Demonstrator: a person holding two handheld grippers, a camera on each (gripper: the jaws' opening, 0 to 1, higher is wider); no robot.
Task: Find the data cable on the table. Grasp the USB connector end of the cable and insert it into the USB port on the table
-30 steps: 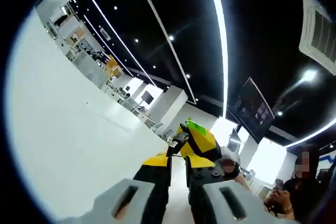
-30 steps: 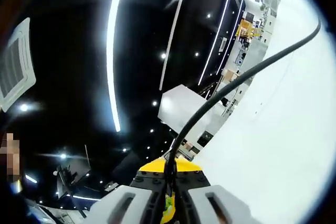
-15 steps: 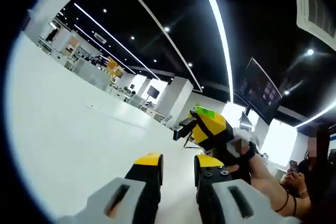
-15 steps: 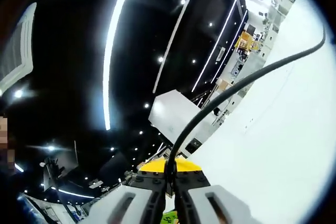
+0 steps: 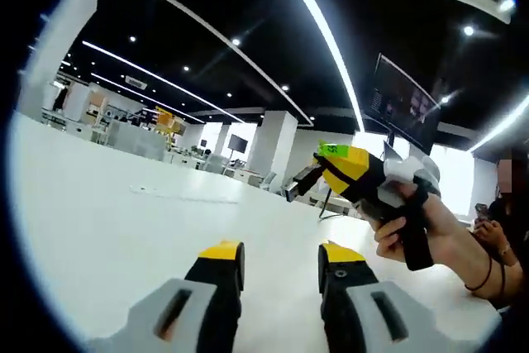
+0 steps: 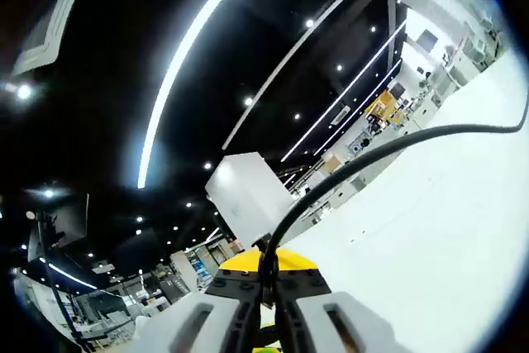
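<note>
Left tool (image 5: 281, 254) jaws now wider apart, right tool (image 5: 300, 186) farther off

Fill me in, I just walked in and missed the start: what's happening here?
A person holds a gripper in each hand over a white table. The right gripper is shut on a black cable, which arcs away from its jaws across the table. The left gripper is open and holds nothing, its jaws apart above the tabletop.
</note>
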